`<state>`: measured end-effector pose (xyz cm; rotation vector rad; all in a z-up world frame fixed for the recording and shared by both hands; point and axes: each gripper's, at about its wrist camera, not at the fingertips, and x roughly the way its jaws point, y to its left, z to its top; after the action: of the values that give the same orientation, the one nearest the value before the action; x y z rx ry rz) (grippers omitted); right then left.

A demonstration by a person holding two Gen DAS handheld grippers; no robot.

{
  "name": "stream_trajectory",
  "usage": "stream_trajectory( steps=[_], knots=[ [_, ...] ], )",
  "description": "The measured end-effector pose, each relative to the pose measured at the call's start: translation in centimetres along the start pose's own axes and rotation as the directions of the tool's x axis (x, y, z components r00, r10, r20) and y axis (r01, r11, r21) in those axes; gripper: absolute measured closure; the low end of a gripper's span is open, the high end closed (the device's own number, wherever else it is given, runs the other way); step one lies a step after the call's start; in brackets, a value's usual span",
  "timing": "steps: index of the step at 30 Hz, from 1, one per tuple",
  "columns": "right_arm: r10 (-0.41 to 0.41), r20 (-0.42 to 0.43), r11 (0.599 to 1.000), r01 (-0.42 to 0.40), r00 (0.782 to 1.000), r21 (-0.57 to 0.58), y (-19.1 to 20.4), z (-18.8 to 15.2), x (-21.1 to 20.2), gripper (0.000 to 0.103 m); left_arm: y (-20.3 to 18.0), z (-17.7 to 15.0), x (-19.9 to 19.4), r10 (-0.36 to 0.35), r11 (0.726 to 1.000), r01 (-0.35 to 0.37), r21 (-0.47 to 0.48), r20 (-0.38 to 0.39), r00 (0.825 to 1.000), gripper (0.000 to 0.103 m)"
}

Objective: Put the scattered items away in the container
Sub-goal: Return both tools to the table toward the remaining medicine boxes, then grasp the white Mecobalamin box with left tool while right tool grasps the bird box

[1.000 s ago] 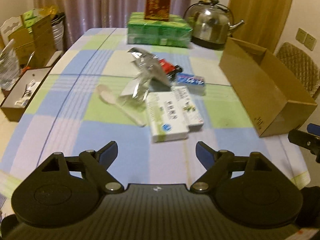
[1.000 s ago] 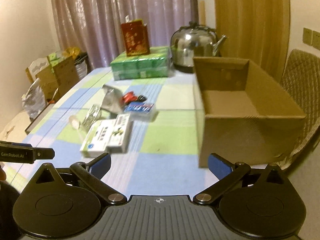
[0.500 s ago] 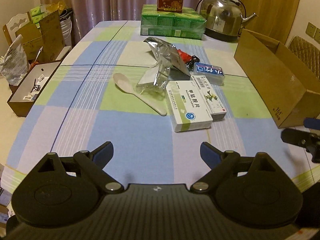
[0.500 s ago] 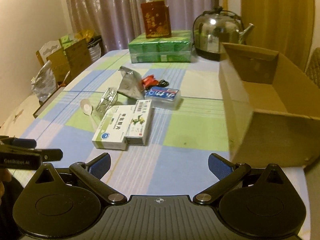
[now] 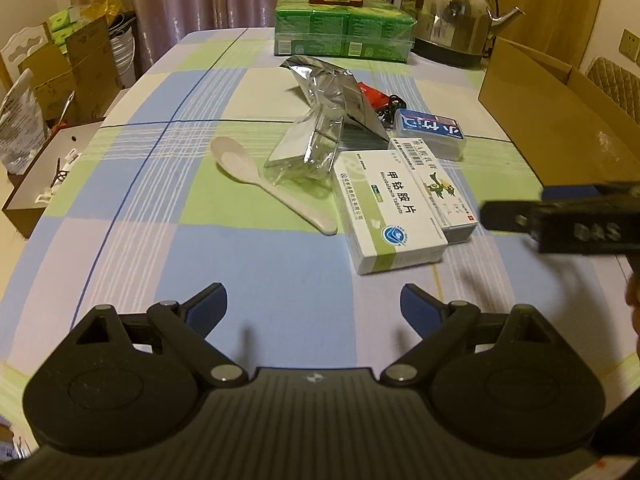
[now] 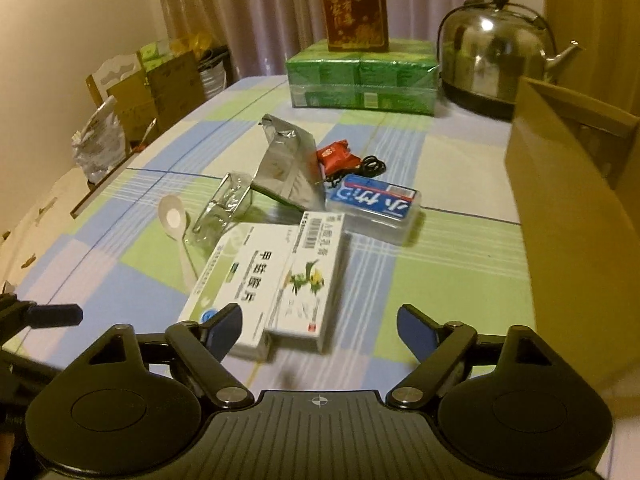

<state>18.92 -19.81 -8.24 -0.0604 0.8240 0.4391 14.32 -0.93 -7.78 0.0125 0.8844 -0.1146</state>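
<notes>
Right gripper [image 6: 319, 326] hangs over the two medicine boxes [image 6: 276, 280], jaws just narrowing yet gripping nothing — left gripper [image 5: 314, 306] spread, empty; cardboard box [image 6: 576, 216] at three o'clock.

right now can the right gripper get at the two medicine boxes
Probably yes: the right gripper is open, its jaws have just been closing, and the medicine boxes lie just ahead on the table, nothing between.
</notes>
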Motion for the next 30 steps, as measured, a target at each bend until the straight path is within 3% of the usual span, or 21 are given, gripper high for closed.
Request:
stream_trajectory(
  steps=[10,18,26,30],
  knots=[
    [-0.003,-0.058,1.0,0.002,0.998,-0.021,-0.8,0.5,4.4,0.025,-0.6,0.3,2.6,-0.016,1.0,0.017,0.019,-0.011,1.0,0.012],
    [-0.059,-0.052,0.998,0.057,0.997,-0.03,-2.0,0.8,4.1,0.025,-1.2,0.5,3.5,-0.035,0.999,0.036,0.021,-0.009,0.999,0.012],
    [-0.043,-0.044,0.999,0.043,0.998,0.0,-3.3,1.0,3.5,0.026,-3.0,1.6,4.5,-0.043,0.998,0.042,0.045,0.01,0.999,0.012],
    [-0.034,-0.034,0.999,0.034,0.999,0.015,-3.8,1.1,3.1,0.026,-4.4,2.3,5.4,-0.051,0.996,0.05,0.074,0.014,0.999,0.019]
  ],
)
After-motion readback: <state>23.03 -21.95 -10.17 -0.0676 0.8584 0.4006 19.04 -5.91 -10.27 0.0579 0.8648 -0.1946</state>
